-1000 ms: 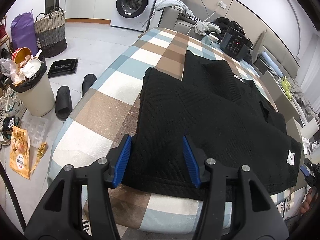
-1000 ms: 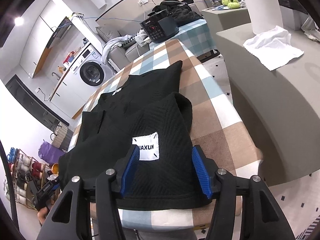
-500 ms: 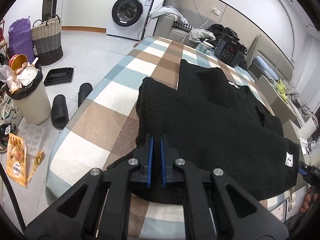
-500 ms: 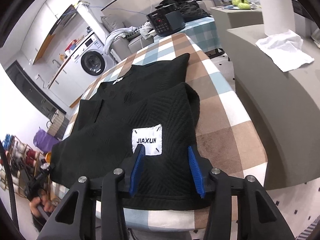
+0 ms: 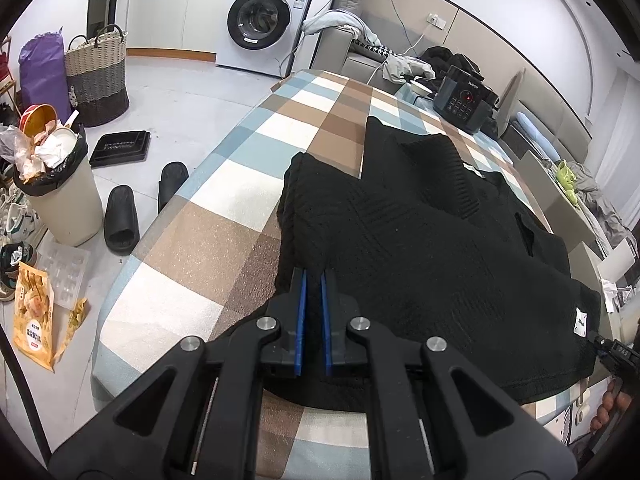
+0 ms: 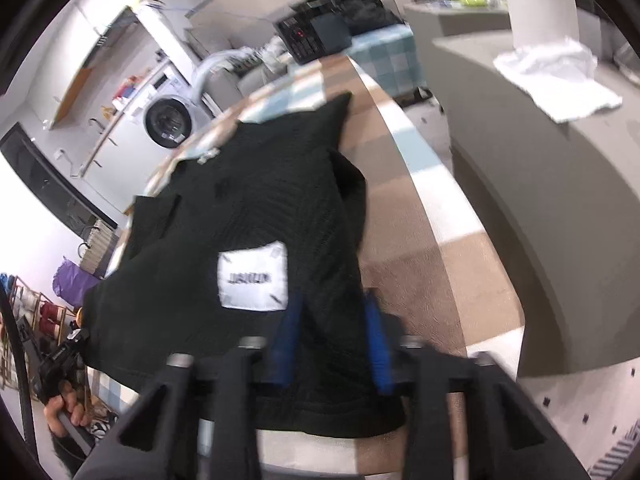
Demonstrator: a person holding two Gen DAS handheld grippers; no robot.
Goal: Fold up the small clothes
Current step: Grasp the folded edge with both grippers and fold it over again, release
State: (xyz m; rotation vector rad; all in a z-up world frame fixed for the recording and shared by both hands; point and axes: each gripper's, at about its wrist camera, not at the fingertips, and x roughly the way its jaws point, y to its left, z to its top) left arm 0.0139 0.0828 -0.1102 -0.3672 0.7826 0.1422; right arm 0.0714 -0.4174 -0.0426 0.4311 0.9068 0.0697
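Left wrist view: the black knitted garment (image 5: 420,248) was seen spread on the checked table cover (image 5: 224,216), its long axis running from the near table edge away toward the black cooker (image 5: 464,104) at the far end. The left gripper (image 5: 314,280) was found clenched on the garment's near hem, at the corner farther from the white label (image 5: 580,324), with a ridge of knit pinched between the blue pads (image 5: 301,320). The rest of the garment was seen to lie ahead of these tongs and off toward the label side.

In the right wrist view, which was blurred, the right gripper (image 6: 332,320) was seen at the same near hem, just beside the white label (image 6: 254,276) on the side away from the left gripper. Its jaws were closing, with black knit between the blue pads (image 6: 376,344); whether the cloth was already pressed could not be told through the blur, and a gap was still to be seen. The left tool (image 6: 64,356) and its hand were made out beyond the label, at the garment's other near corner.

Both tongs were thus placed along one short edge, one at each corner relative to the label. It was judged that a fold would be carried along the long axis, away from the near edge toward the cooker end
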